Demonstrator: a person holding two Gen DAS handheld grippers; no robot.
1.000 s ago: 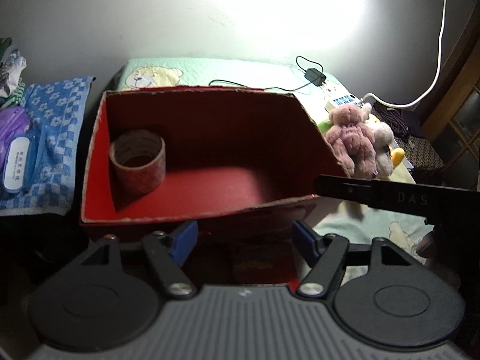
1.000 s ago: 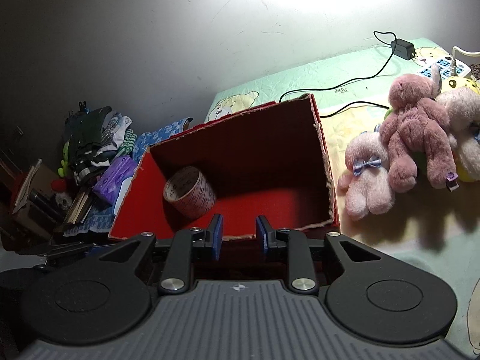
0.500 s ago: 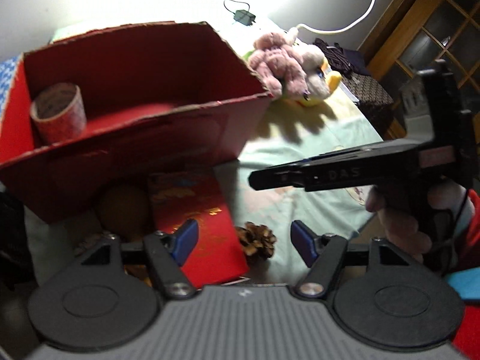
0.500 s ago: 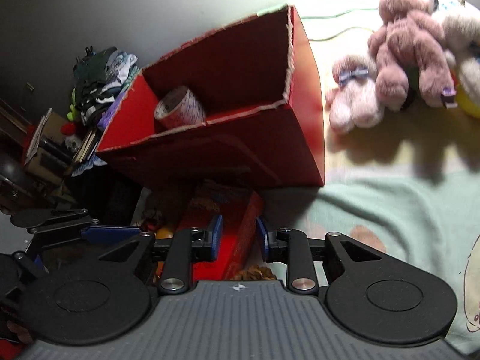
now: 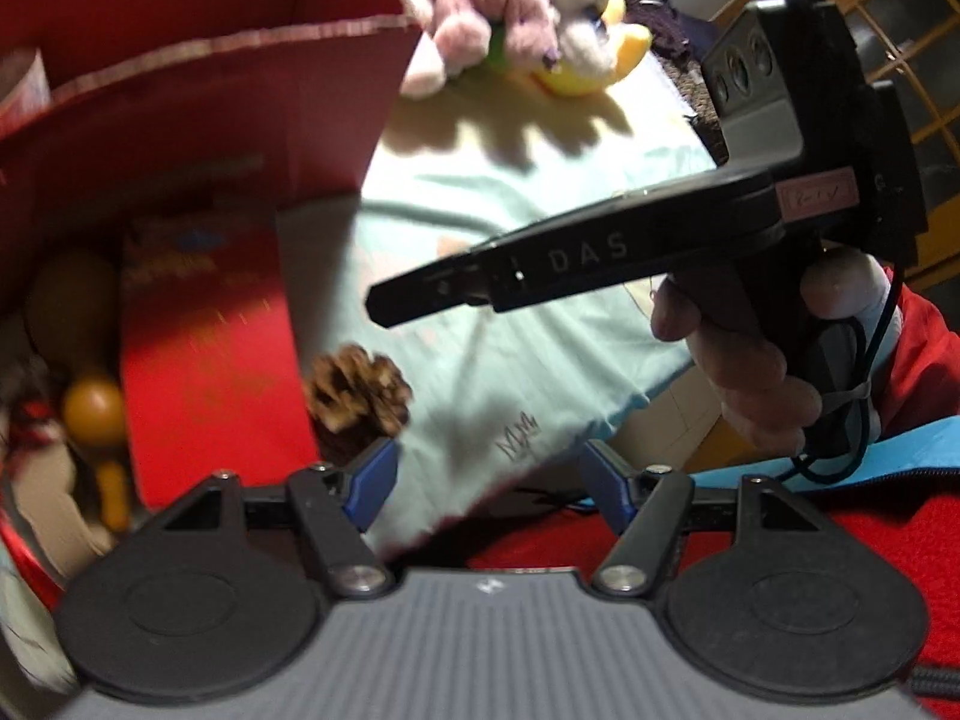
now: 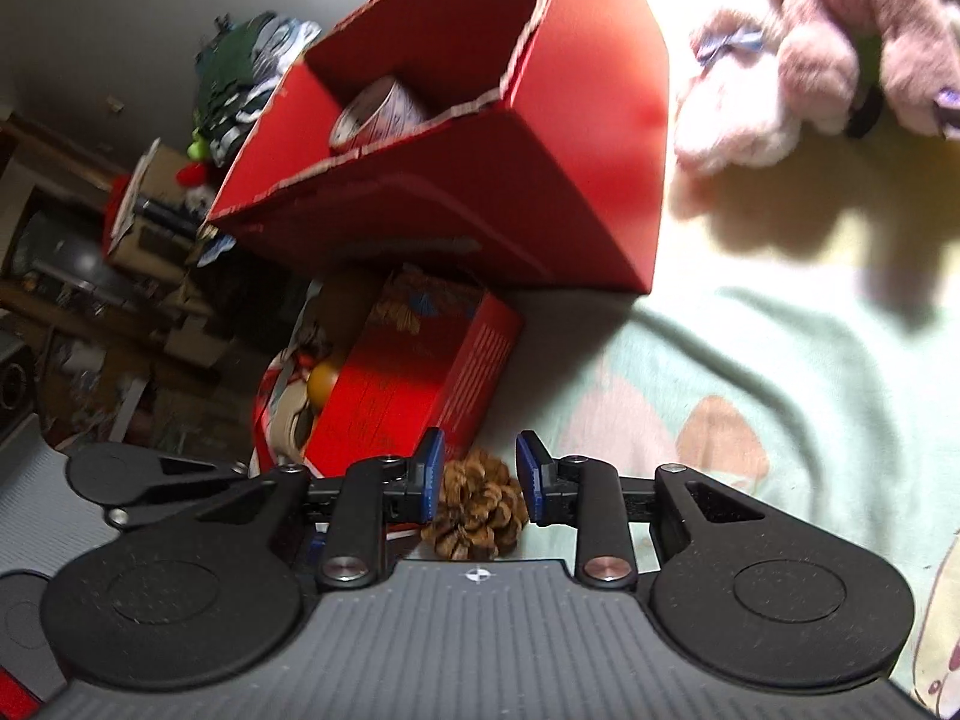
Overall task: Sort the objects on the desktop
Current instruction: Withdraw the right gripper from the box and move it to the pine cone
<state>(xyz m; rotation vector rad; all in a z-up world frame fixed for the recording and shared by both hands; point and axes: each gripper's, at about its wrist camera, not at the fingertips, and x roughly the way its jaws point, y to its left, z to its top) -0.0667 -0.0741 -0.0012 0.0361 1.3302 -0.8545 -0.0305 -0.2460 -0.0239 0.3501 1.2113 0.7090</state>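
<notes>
A brown pine cone (image 6: 477, 504) lies on the pale green cloth (image 6: 750, 360), beside a flat red printed box (image 6: 414, 384). My right gripper (image 6: 481, 471) hangs just over the cone with a narrow gap between its blue pads, holding nothing. In the left wrist view the pine cone (image 5: 357, 390) sits below the right gripper's (image 5: 384, 303) tip, apart from it. My left gripper (image 5: 489, 477) is wide open and empty, low over the cloth's front edge. The big red cardboard box (image 6: 480, 180) holds a tape roll (image 6: 378, 114).
An orange gourd (image 5: 90, 408) and clutter lie left of the flat red box (image 5: 204, 348). Pink plush toys (image 6: 840, 42) lie on the cloth to the right of the big box. A hand (image 5: 750, 360) holds the right tool. Shelves and piled things stand off the bed's left edge.
Both views have dropped from the big box's inside to the cloth in front of it. The right gripper has come down over the pine cone, its gap unchanged. The left stays open.
</notes>
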